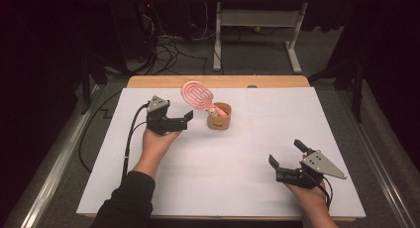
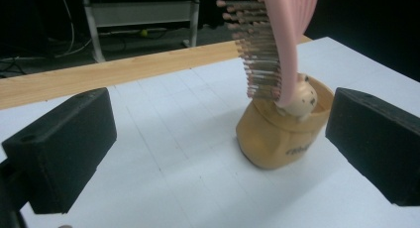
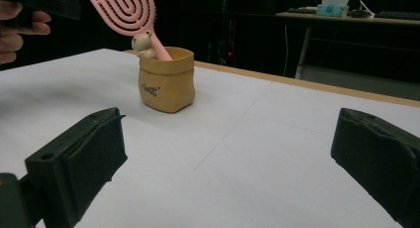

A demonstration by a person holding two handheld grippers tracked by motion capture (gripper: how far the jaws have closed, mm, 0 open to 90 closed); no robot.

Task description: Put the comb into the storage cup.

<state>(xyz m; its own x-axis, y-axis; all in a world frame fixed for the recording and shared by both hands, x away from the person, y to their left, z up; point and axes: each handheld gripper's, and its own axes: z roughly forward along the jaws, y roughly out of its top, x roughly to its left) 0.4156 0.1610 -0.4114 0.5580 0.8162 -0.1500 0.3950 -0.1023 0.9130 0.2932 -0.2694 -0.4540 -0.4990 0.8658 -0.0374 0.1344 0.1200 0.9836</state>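
Pink hairbrush point(image 1: 197, 95) stands in tan pot point(image 1: 219, 117), job looks done. Left gripper point(image 1: 181, 120) beside pot, jaws spread, empty. Right gripper point(image 1: 286, 155) well apart from pot, jaws spread, empty.

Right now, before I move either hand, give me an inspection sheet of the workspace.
Surface: white sheet over a wooden table; flat, no spills seen.
Job's things: pink hairbrush stands tilted, handle down, in a tan holder with a small bear figure at its rim.
Clutter: nothing seen.
Grippers: left gripper open, beside the holder, touching nothing; right gripper open, near the front right of the sheet, holding nothing.
Cables: left gripper's cable trails back along the forearm; loose cables on the floor behind.
Surroundings: dark room, white table frame beyond the table.
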